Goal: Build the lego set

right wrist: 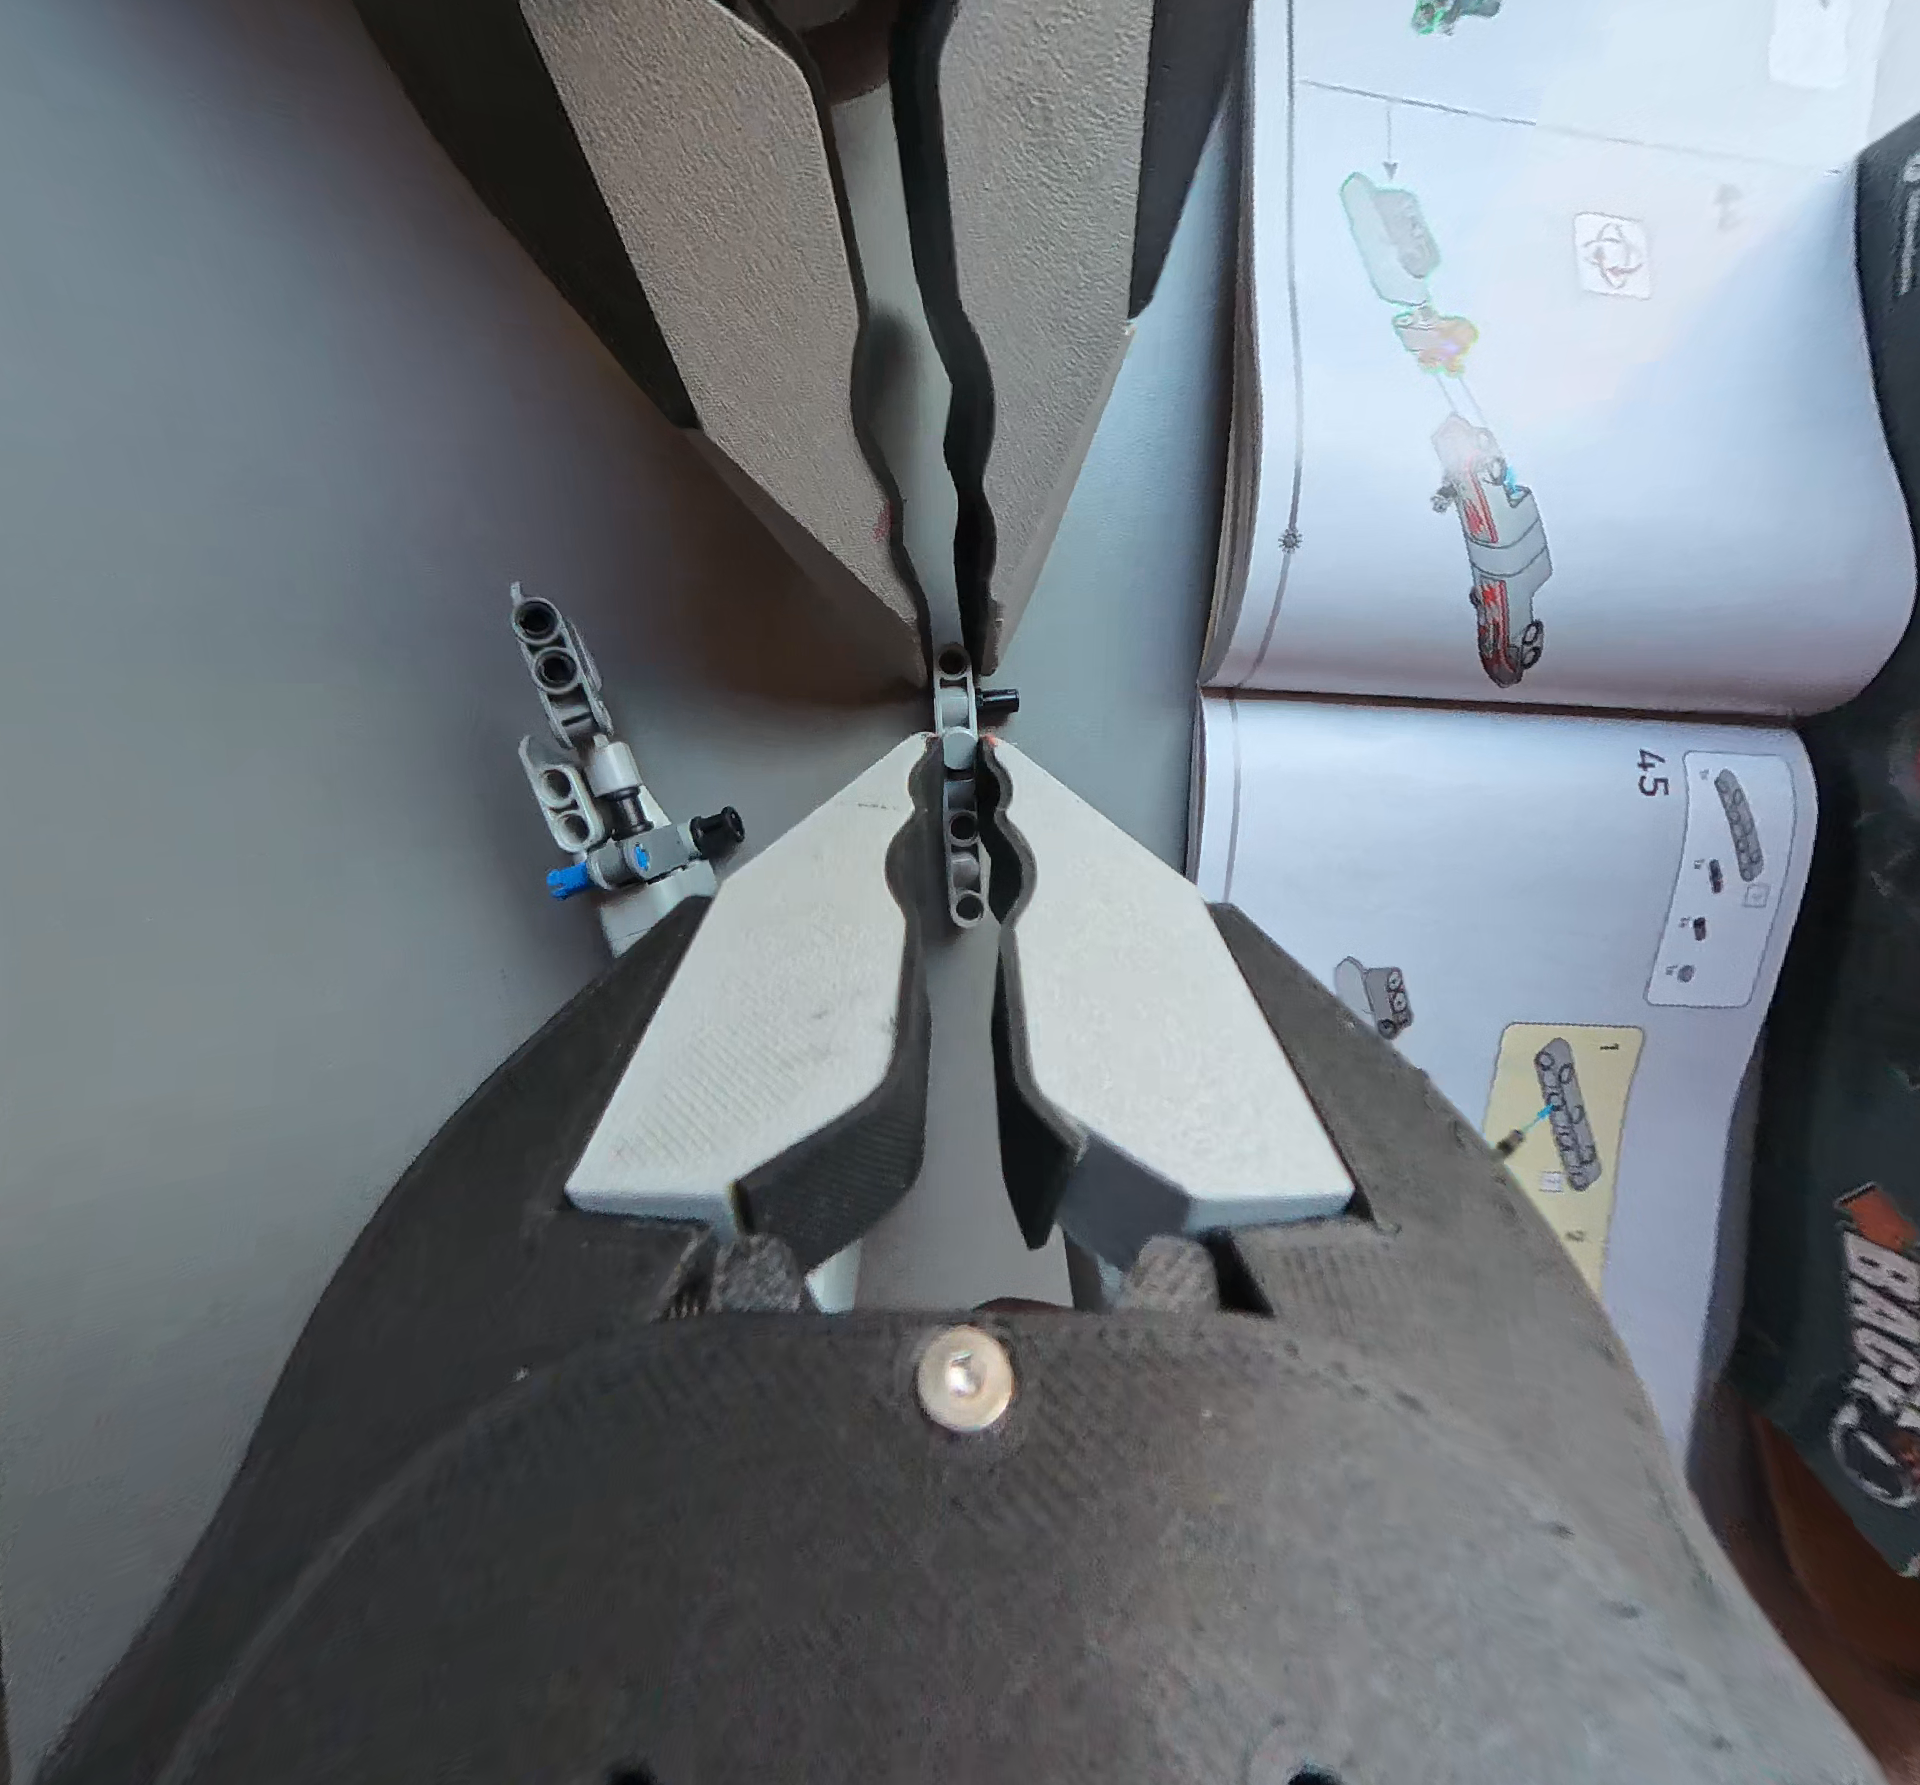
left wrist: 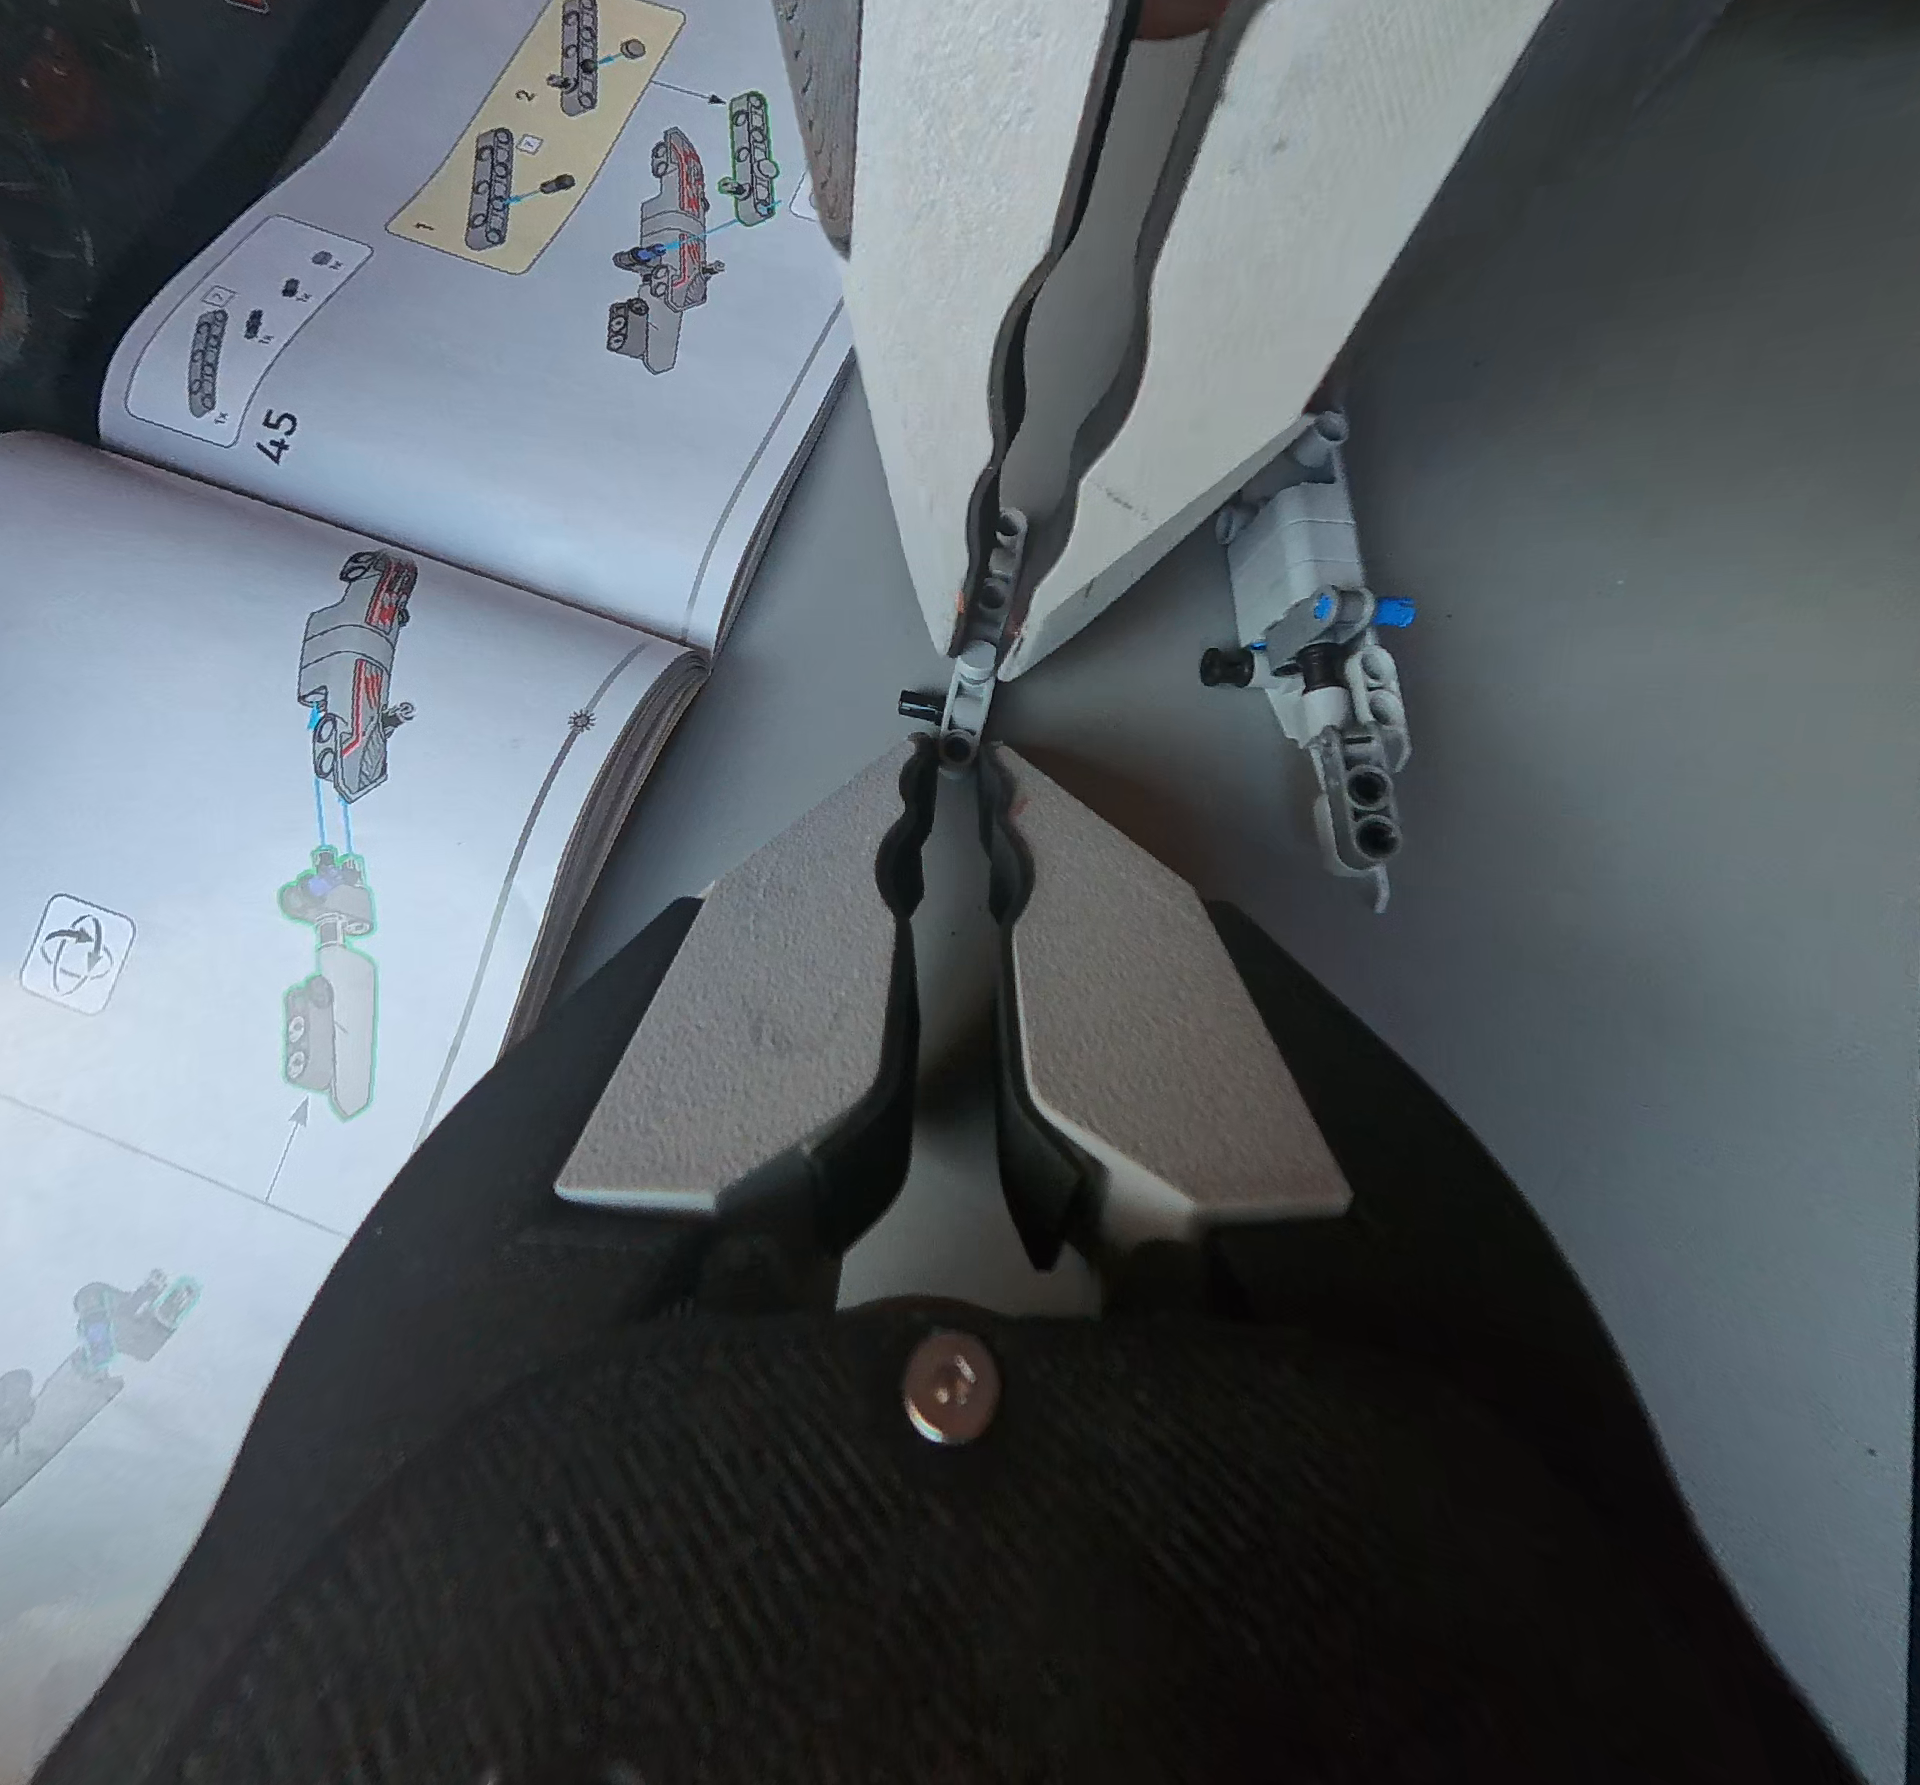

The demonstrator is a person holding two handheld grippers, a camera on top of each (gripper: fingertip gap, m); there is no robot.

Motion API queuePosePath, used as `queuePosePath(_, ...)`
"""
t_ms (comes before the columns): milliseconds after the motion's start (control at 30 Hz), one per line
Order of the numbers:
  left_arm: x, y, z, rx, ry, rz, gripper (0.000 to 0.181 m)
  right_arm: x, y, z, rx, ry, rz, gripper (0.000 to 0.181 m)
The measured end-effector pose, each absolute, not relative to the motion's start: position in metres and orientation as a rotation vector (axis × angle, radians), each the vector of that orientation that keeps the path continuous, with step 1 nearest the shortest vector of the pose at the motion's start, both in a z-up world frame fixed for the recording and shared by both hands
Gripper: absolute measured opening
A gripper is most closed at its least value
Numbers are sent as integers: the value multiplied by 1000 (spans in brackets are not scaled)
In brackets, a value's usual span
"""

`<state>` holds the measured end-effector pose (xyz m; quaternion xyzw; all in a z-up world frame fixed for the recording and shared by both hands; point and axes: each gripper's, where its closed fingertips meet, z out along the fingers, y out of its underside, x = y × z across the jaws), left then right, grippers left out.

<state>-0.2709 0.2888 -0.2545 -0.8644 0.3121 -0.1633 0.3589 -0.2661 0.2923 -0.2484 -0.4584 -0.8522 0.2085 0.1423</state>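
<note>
The left gripper and the right gripper meet tip to tip above a grey table, each pointing straight at the other. A light grey beam with a row of round holes runs between them. The right gripper's fingers are closed on the beam, which lies lengthwise in the narrow gap between the dark pads, with its far end projecting past the tips. The left gripper's fingers are drawn close together with their tips at that projecting end; whether they actually bear on the beam cannot be told from either view. A short black pin sticks out sideways from the beam's exposed end, to the left as the left gripper looks and to the right as the right gripper looks. A partly built grey assembly with blue and black pins lies flat on the table, to the right of the left gripper's tips and to the left of the right gripper's, apart from both. An open instruction booklet lies on the opposite side, left of the left gripper, with a dark printed box beyond it at the table's edge.
</note>
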Motion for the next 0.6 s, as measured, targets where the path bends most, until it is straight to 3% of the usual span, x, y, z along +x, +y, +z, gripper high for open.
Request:
queuePosePath(367,-271,289,-254,-2229,802,-408,4,-266,293,-250,-1321,-2645,420,3)
queuePosePath(600,-273,290,-254,-2241,778,-426,4,-268,292,-252,-1373,-2587,553,3)
